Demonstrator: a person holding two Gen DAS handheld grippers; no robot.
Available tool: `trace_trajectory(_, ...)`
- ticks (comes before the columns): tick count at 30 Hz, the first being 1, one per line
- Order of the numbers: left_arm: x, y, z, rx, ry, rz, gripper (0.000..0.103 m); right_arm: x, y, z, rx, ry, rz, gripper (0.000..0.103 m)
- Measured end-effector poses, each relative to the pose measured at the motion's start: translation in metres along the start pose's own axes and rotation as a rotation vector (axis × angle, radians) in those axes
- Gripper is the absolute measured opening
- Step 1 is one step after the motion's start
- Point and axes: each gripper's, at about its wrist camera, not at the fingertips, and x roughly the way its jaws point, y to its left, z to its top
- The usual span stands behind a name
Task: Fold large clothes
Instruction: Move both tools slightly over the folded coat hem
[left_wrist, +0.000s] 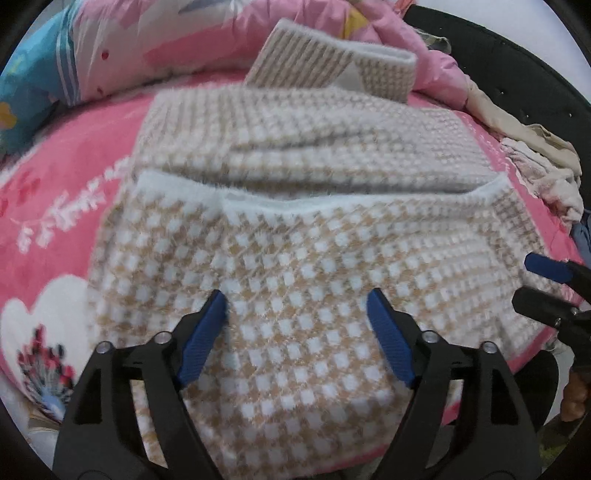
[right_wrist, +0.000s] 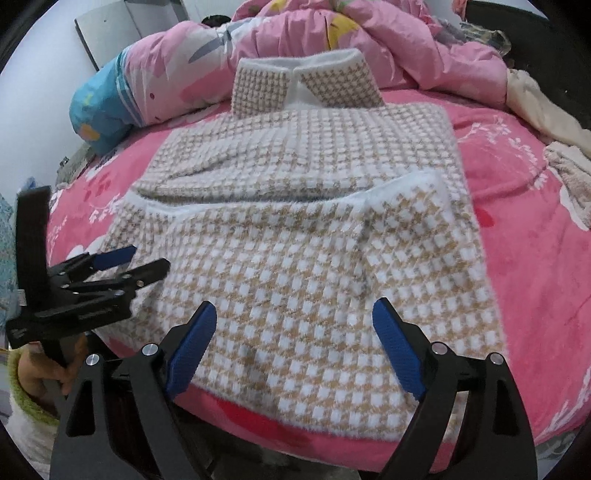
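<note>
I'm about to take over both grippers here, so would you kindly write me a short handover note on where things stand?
Left gripper: open, nothing between its jaws, over the near part of the sweater.
Right gripper: open, also empty, beside the left one.
Sweater: checked beige-and-white knit, flat on the pink bedspread, collar at the far end by the pink duvet.
Done: near part folded up over the body, white edge across the middle.
Left: probably one more fold toward the collar; check the sides are even.
</note>
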Motion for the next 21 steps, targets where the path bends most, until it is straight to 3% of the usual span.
trace_trajectory(2,-0.002,0.001,-0.003,0.0,-0.013,-0.004,0.079,0.024,0.001,-0.007,-0.02,0.064,-0.036,0.088)
trace_trajectory(12,-0.004,0.0,-0.008,0.004,-0.015,-0.002,0.079,0.027,0.01,-0.01,-0.028,0.065,-0.042,0.096)
trace_trajectory(21,-0.003,0.0,-0.007,0.004,-0.014,0.0,0.079,0.03,0.01,-0.007,-0.03,0.081,-0.044,0.097)
